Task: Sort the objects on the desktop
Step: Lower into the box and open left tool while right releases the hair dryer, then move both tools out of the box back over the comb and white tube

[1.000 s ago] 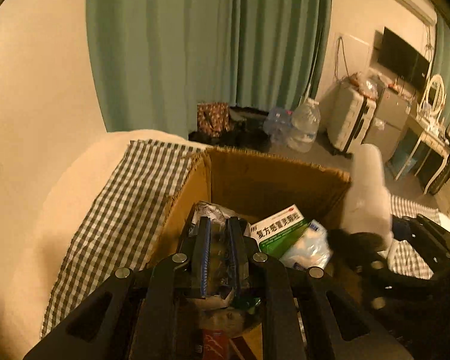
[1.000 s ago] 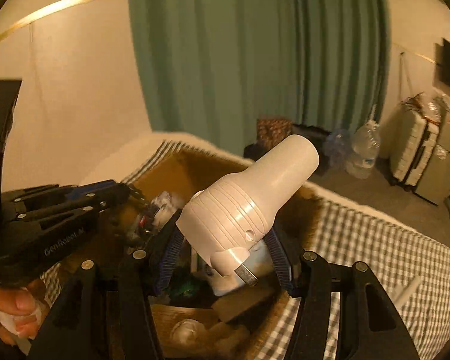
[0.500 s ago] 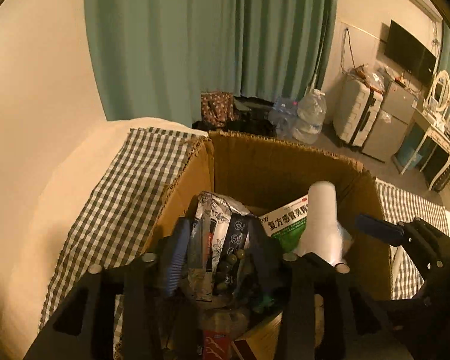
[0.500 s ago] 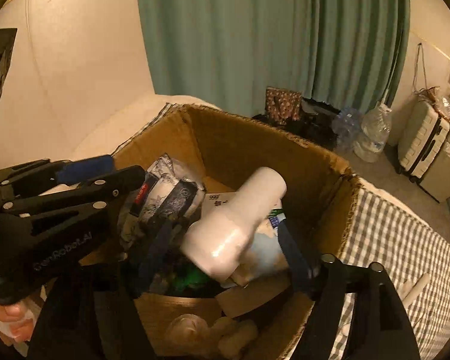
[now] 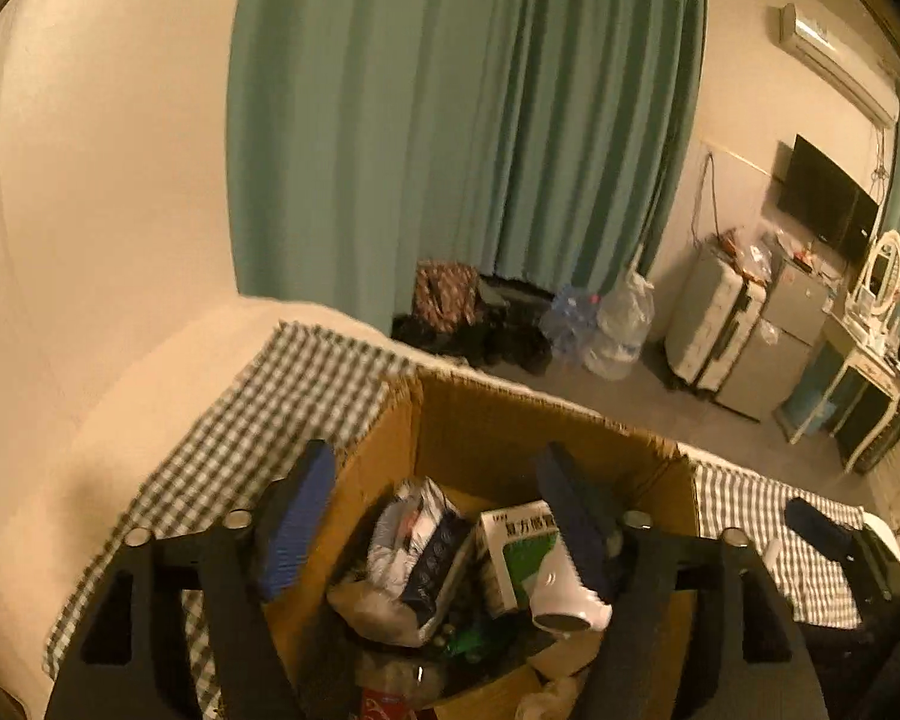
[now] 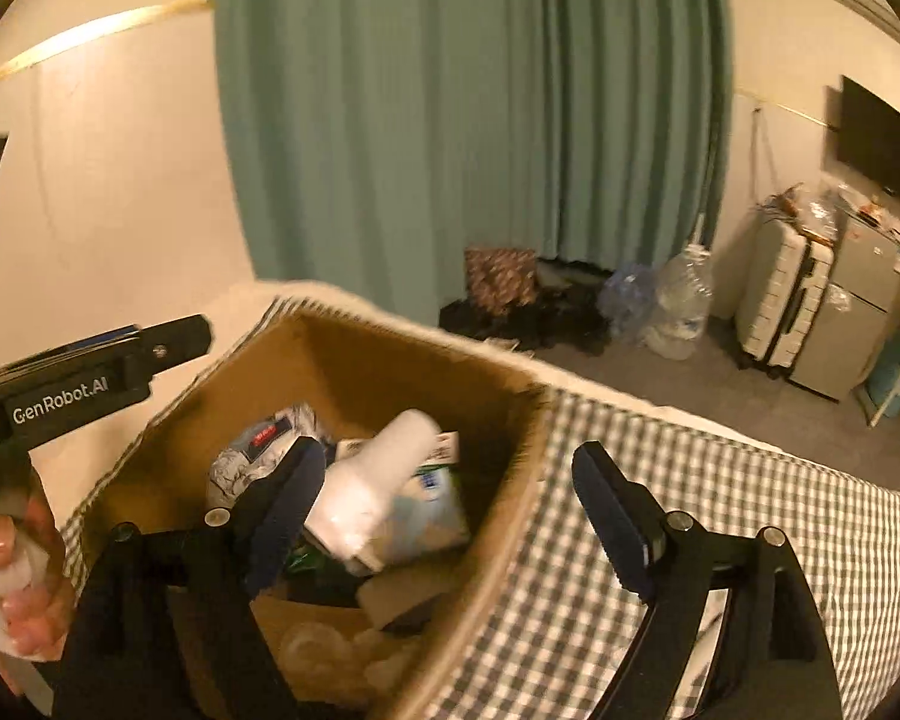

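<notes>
An open cardboard box (image 5: 498,420) (image 6: 354,366) stands on a checked cloth. Inside lie a white tapered bottle (image 6: 372,486) (image 5: 561,594), a green and white medicine box (image 5: 519,546), a patterned foil packet (image 5: 417,534) (image 6: 258,450) and other clutter. My left gripper (image 5: 435,516) is open and empty above the box. My right gripper (image 6: 444,504) is open and empty above the box's right wall; the white bottle lies below it, apart from the fingers. The left gripper's body (image 6: 90,372) shows at the left of the right wrist view.
The checked cloth (image 6: 690,480) (image 5: 258,420) covers a pale surface on both sides of the box. Behind are a green curtain (image 5: 462,120), water jugs (image 6: 672,306), a suitcase (image 6: 780,300) and a wall at the left.
My right gripper opened and the white bottle dropped into the box. My left gripper opened, let go of the foil packet, and both grippers have risen.
</notes>
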